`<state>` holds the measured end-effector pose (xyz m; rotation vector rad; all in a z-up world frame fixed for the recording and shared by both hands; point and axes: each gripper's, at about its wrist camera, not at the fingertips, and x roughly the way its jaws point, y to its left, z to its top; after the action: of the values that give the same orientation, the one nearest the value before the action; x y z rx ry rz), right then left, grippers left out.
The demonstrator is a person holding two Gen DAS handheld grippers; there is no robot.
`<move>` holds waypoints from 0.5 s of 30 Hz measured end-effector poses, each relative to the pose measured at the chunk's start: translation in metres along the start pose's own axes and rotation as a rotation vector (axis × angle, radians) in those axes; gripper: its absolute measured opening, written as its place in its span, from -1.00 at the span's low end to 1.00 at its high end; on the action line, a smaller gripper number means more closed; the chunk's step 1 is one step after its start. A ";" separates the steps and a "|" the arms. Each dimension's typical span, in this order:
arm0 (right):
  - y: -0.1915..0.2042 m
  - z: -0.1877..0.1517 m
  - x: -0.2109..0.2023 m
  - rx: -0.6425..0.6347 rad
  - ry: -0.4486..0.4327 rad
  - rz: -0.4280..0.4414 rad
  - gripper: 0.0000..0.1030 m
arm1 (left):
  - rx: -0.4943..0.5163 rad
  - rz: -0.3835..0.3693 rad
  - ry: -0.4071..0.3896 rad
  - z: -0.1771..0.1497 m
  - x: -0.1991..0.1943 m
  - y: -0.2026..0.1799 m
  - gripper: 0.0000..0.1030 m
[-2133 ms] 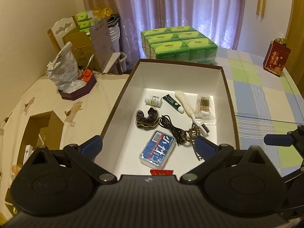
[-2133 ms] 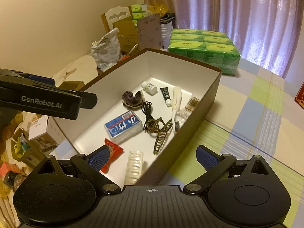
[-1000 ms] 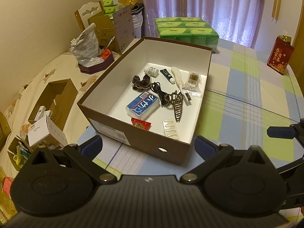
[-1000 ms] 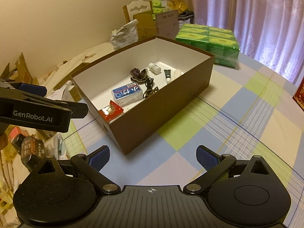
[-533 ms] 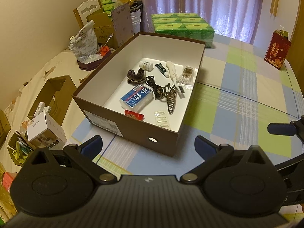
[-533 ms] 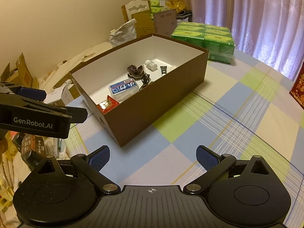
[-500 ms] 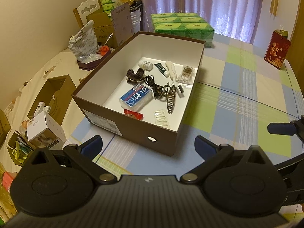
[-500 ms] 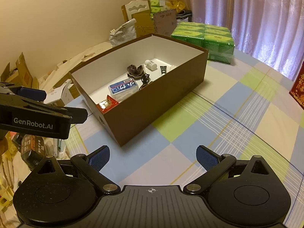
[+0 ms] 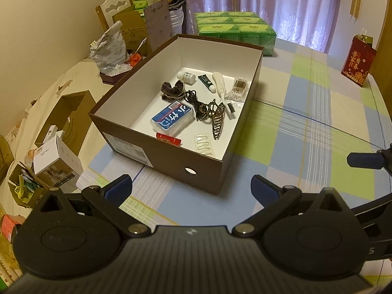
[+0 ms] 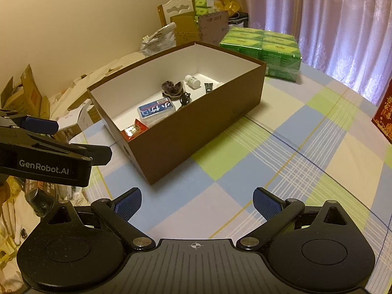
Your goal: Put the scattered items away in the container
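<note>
Currently I am holding both claws wide apart and carrying nothing: the left claw (image 9: 191, 186) and right claw (image 10: 197, 199) are hovering short of the brown box (image 9: 171, 158), which is standing on the checked surface (image 9: 306, 132). I am counting eleven items lying inside: one blue packet (image 9: 171, 119), one red sachet (image 9: 168, 139), one clear blister strip (image 9: 203, 145), one hair clip (image 9: 215, 116), one black cable (image 9: 192, 99), one scrunchie (image 9: 172, 89), one white bottle (image 9: 186, 76), one dark tube (image 9: 205, 81), one white brush (image 9: 221, 85), one small black brush (image 9: 230, 107), one pack of cotton swabs (image 9: 238, 88). I am seeing no loose item left on the cloth near the box, so I judge the tidying finished. Remaining risk, in my judgement: a careless claw swinging into the box wall and shoving it toward the surface's left edge, where it is sitting close.
</note>
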<state>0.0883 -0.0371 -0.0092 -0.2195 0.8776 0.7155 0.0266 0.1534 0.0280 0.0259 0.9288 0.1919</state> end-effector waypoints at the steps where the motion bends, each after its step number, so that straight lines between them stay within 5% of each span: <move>1: 0.000 0.000 0.000 0.000 0.000 0.000 0.98 | 0.000 0.001 0.003 0.000 0.001 0.000 0.98; 15: -0.007 -0.004 0.000 0.001 0.005 0.000 0.98 | -0.004 0.007 0.022 -0.003 0.005 -0.006 0.98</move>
<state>0.0901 -0.0442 -0.0125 -0.2202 0.8826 0.7151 0.0282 0.1478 0.0218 0.0231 0.9499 0.2011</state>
